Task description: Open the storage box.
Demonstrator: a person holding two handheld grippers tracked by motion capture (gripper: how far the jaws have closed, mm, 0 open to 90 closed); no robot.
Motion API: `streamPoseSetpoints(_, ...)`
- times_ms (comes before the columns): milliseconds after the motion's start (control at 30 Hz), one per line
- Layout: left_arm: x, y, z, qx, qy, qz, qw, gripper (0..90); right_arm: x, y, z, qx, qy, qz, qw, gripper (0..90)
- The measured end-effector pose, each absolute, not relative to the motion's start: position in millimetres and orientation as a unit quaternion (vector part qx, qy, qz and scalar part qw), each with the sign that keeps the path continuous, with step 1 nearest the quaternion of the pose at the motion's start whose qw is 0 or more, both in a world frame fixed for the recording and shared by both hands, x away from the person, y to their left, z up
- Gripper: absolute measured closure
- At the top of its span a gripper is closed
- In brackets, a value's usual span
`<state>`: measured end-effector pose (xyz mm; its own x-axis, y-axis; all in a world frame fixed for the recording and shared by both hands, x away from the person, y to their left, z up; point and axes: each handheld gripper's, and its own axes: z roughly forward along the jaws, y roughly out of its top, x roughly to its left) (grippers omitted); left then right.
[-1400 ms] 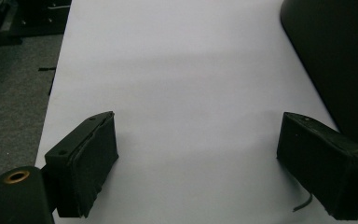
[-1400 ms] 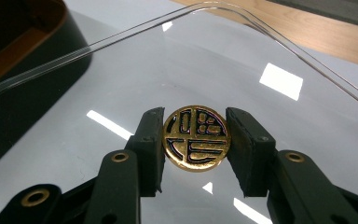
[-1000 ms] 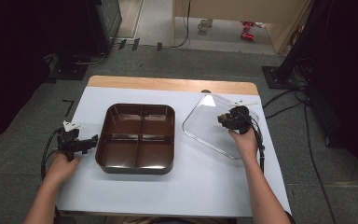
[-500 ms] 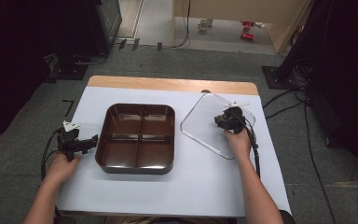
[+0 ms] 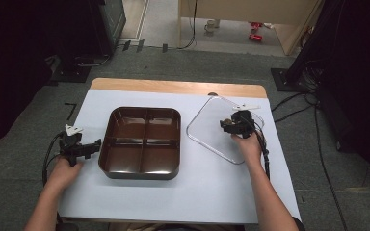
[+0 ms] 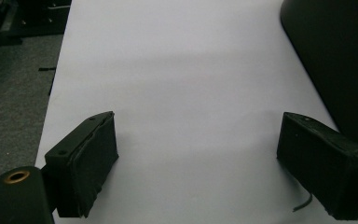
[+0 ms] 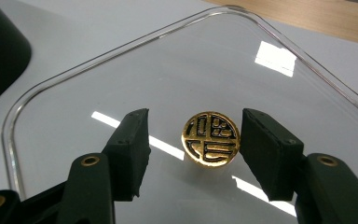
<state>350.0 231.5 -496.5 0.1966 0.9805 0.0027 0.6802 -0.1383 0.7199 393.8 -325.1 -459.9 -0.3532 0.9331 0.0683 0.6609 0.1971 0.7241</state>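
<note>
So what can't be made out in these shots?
- Lid knob: the high view hides it under the right claw; whether the pads touch it is unclear in the right gripper view.
- Brown tray: cut off by the left gripper view's edge, compartments unseen.
- Left claw: too small in the high view.

You had the high view looking forward and down over the white table [image 5: 183, 192], while each gripper view rode close and low, the right one sharing the clear lid [image 7: 121, 70].
</note>
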Motion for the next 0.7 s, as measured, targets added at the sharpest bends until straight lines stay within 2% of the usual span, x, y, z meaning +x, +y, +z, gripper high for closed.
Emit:
streamPoseSetpoints(367, 350, 231, -497, 0.712, 0.583, 0.249, 0.302, 12.1, 366, -324, -438, 0.513, 0.752, 0.373, 0.18, 42.3)
streamPoseSetpoints(700, 350, 231, -497, 0.712, 0.583, 0.249, 0.302, 12.1, 335, -312, -433, 0.486, 0.761, 0.396, 0.168, 42.0)
